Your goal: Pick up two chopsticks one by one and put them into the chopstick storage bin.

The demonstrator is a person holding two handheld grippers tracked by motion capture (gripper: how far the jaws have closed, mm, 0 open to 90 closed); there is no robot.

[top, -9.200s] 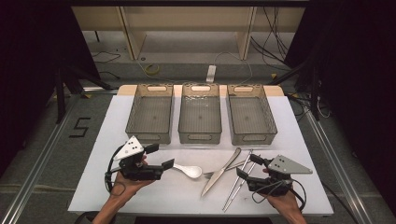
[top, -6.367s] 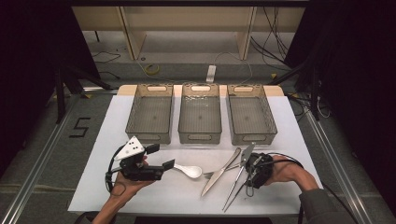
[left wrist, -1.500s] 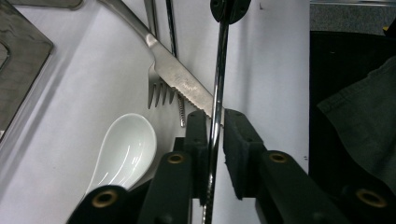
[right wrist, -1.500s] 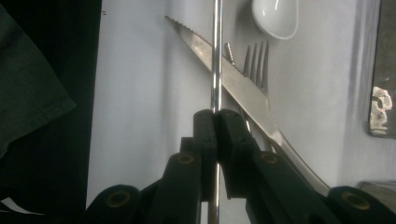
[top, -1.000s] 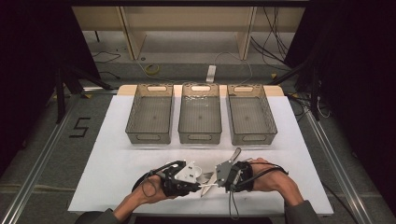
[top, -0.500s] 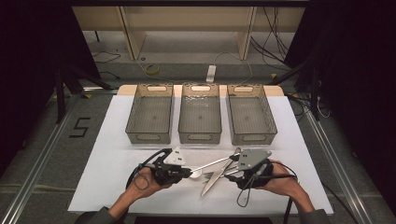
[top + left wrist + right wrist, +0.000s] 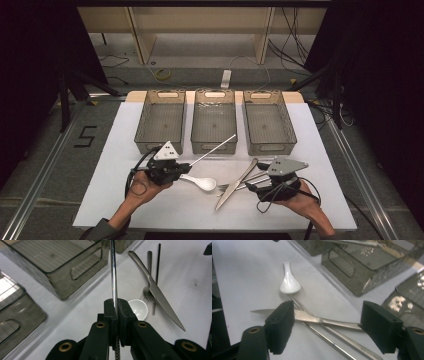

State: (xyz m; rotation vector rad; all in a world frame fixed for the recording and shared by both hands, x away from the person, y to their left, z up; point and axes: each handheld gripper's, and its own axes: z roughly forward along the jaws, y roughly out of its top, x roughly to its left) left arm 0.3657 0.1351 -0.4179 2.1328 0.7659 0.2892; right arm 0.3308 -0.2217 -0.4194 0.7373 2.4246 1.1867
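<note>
A thin metal rod [image 7: 214, 146], apparently a chopstick, is clamped between the jaws of the left gripper [image 7: 172, 169]; it is lifted off the table [image 7: 115, 175] and slants up toward the middle bin [image 7: 215, 122], its far tip seen over that bin's near wall. In the left gripper view the rod [image 7: 113, 272] runs straight up from the closed jaws. Just beside that gripper a white spoon [image 7: 200, 182] lies on the table. To its right a knife [image 7: 235, 185], a fork [image 7: 245, 181] and a second thin rod [image 7: 158, 262] are laid close together, partly crossing. The right gripper [image 7: 257, 185] is held at their handle ends; its jaws have just been opening and are spread apart, with the knife [image 7: 312, 317] seen lying on the table between them, unpressed. Behind stand the left bin [image 7: 161, 122] and the right bin [image 7: 267, 122], in a row.
</note>
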